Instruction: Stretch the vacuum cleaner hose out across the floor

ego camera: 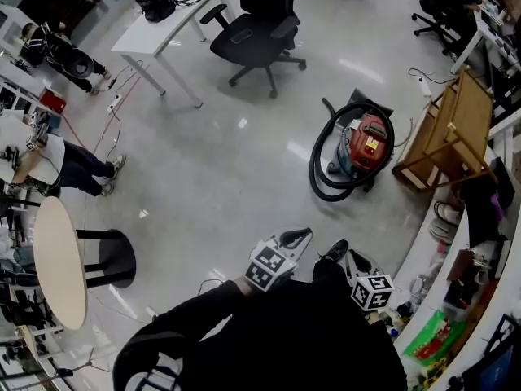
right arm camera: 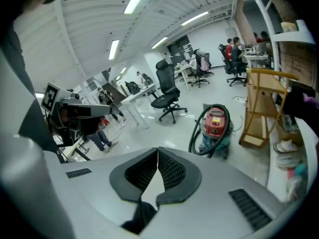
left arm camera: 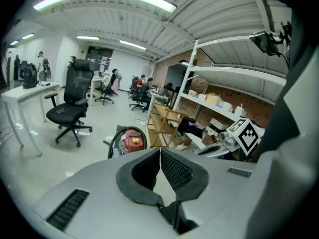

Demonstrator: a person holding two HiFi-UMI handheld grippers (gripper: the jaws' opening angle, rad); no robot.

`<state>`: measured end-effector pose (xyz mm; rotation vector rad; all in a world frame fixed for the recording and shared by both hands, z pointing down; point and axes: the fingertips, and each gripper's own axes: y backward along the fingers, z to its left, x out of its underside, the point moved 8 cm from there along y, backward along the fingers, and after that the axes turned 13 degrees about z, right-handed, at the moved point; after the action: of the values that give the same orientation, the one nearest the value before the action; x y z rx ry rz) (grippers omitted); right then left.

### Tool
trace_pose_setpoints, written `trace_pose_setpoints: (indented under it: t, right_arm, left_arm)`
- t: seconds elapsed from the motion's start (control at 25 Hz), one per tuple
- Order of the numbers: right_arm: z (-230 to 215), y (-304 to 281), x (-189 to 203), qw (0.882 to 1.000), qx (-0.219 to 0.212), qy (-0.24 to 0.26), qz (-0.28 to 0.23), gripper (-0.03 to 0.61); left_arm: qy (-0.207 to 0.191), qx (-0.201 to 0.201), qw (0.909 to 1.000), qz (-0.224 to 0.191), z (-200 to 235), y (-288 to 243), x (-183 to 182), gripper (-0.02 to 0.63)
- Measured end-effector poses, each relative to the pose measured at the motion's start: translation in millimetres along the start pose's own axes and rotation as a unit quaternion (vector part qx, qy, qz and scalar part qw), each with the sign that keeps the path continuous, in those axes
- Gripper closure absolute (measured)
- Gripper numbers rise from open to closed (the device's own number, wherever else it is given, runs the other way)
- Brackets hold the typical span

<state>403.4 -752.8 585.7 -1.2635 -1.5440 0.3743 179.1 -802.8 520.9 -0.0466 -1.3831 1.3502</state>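
Vacuum cleaner hose lies coiled, well beyond left tool and right tool.

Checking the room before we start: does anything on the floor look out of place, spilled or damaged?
Nothing spilled or broken. The black hose lies looped round the red vacuum cleaner, not stretched out, and loose cables trail over the floor by the white desk.
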Motion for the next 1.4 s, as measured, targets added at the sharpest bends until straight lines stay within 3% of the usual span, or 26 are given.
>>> trace_pose_setpoints:
  t: [0.12, 0.24, 0.32, 0.44, 0.56, 0.72, 0.8, 0.88, 1.0, 1.2, 1.28, 1.4]
  right_arm:
    - [-31.9, -1.2, -55.2, 0.999, -0.031, 0.041, -0.009, 0.565]
    - [-65.2, 1.5, -105.6, 0.996, -0.044, 0.068, -0.028, 0.565]
    - [-86.0, 0.6, -128.2, 0.994, -0.062, 0.081, -0.040, 0.565]
    - [-113.2, -5.1, -154.7, 0.990, -0.093, 0.101, -0.042, 0.563]
    - [-134.0, -16.4, -163.4, 0.990, -0.101, 0.092, -0.034, 0.561]
    - [-162.8, -37.5, -170.7, 0.994, -0.102, 0.037, -0.017, 0.530]
    - [-171.0, -45.8, -180.6, 0.995, -0.097, 0.015, -0.011, 0.465]
    - [-176.1, -54.9, -195.8, 0.997, -0.079, 0.008, -0.007, 0.338]
    - [-179.6, -63.0, -219.3, 0.999, -0.042, -0.011, -0.008, 0.321]
    - [-205.0, -84.4, -259.3, 0.996, 0.041, -0.072, -0.040, 0.415]
    - [-224.0, -98.4, -269.3, 0.991, 0.082, -0.095, -0.040, 0.565]
    - [-245.7, -121.8, -270.2, 0.986, 0.103, -0.126, -0.026, 0.566]
  left_arm:
    - [0.022, -0.029, 0.9990, -0.025, -12.3, -10.2, -45.7, 0.591]
    - [0.016, -0.054, 0.9972, -0.048, -20.7, -15.8, -90.8, 0.591]
    - [0.016, -0.085, 0.9949, -0.053, -19.3, -17.9, -104.0, 0.591]
    - [0.056, -0.114, 0.9908, -0.048, -9.7, -28.3, -108.0, 0.591]
    - [0.085, -0.112, 0.9896, -0.031, -0.2, -44.1, -110.8, 0.591]
    - [0.074, -0.108, 0.9914, -0.012, 21.8, -69.8, -130.8, 0.591]
    - [0.066, -0.088, 0.9939, -0.007, 36.4, -81.6, -144.1, 0.591]
    - [0.055, -0.065, 0.9964, -0.005, 59.1, -92.8, -160.4, 0.591]
    - [0.030, -0.034, 0.9990, -0.004, 109.5, -110.6, -192.0, 0.591]
    - [-0.019, 0.015, 0.9996, -0.012, 193.9, -154.4, -258.0, 0.591]
    - [-0.009, 0.030, 0.9995, -0.007, 222.9, -173.9, -273.9, 0.591]
    - [0.008, 0.039, 0.9989, 0.023, 250.9, -189.1, -269.1, 0.591]
